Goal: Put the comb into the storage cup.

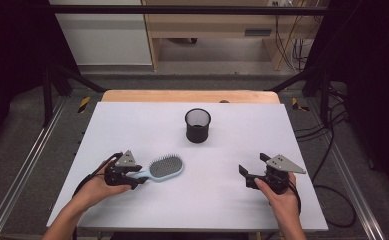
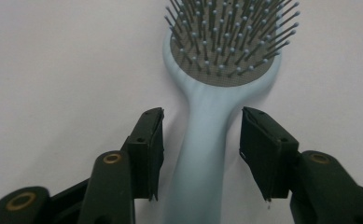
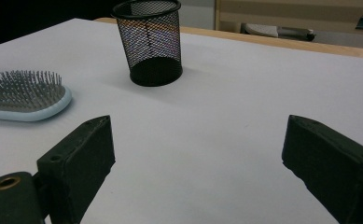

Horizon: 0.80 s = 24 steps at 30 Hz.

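A: Starting at the left, our left gripper sits low on the white surface, and its jaws straddle the handle of the pale blue hairbrush. In the left gripper view we see a thin gap on each side of the handle, so we are not pinching it yet; the jaws are half spread around it.

B: Agreed. The brush lies flat near the left front of the surface, bristles up. Its long axis runs from the handle in our jaws to the oval head, which points right and slightly away, toward the black mesh cup standing well apart at the middle.

A: How do we expect it to handle?

B: We judge it light and stiff, smooth plastic that may slip, and the head end will pull down a little. The narrow handle is the place to hold; the bristle pad is soft and gives no purchase.

A: And on the right?

B: Our right gripper rests spread wide, holding nothing.
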Each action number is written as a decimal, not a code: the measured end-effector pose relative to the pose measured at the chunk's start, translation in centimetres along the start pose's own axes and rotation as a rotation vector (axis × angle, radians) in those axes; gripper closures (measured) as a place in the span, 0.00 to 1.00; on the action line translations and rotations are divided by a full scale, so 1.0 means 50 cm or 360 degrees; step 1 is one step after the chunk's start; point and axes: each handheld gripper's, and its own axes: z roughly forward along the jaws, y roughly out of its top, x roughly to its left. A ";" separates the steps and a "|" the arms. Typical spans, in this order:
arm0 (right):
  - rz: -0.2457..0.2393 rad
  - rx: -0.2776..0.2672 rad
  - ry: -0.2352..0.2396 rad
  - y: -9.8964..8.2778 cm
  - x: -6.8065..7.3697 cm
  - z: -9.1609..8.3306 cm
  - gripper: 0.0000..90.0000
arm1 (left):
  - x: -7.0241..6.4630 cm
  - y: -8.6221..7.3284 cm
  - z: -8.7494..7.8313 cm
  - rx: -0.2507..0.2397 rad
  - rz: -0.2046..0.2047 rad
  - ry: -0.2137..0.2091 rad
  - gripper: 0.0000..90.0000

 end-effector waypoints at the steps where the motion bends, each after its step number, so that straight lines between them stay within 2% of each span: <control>1: 0.0002 0.0000 -0.0001 0.000 0.000 0.000 0.11 | -0.002 0.002 0.004 0.0012 0.0017 -0.0004 0.56; 10: 0.0001 0.0015 -0.0004 -0.002 -0.002 0.001 0.11 | -0.005 0.013 0.014 0.0059 0.0066 -0.0022 0.64; 13: 0.0001 0.0021 -0.0004 -0.003 -0.002 0.002 0.11 | -0.006 0.015 0.015 0.0068 0.0021 -0.0046 0.69; 17: -0.0003 0.0028 -0.0003 -0.004 -0.003 0.003 0.11 | -0.013 0.014 0.014 0.0069 0.0000 -0.0031 0.75; 24: -0.0002 0.0040 -0.0001 -0.004 -0.002 0.004 0.12 | -0.023 0.012 0.014 0.0057 -0.0011 0.0019 0.77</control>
